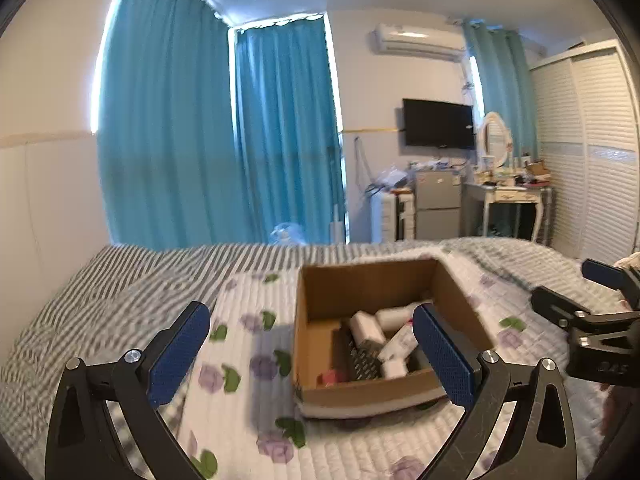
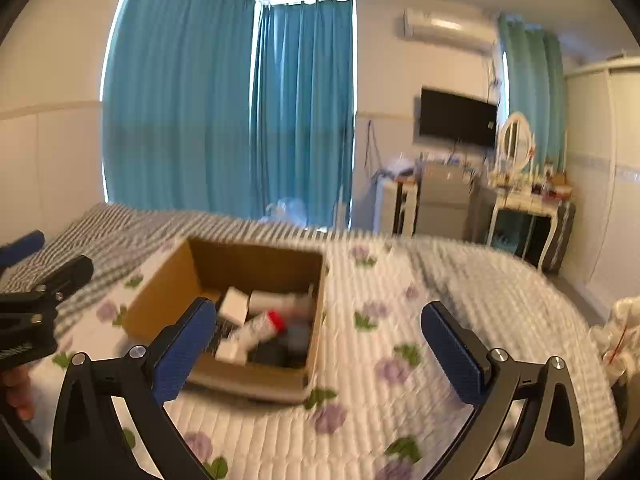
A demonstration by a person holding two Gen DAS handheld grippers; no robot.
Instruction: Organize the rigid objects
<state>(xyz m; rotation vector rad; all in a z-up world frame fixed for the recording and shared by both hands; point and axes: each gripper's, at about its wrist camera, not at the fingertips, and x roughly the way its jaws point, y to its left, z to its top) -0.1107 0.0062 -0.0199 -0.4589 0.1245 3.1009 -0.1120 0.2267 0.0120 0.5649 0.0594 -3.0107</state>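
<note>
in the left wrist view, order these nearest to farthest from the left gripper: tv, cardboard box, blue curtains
From the left gripper:
1. cardboard box, on the quilt right between the fingers
2. blue curtains, beyond the bed, left
3. tv, on the far wall, right

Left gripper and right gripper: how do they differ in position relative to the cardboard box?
The left gripper has the cardboard box showing between its fingers; the right gripper has only the box's right part there, with mostly quilt beyond. The left gripper views the box from its left side, the right gripper from its right. Both are open, empty and above the bed.
</note>
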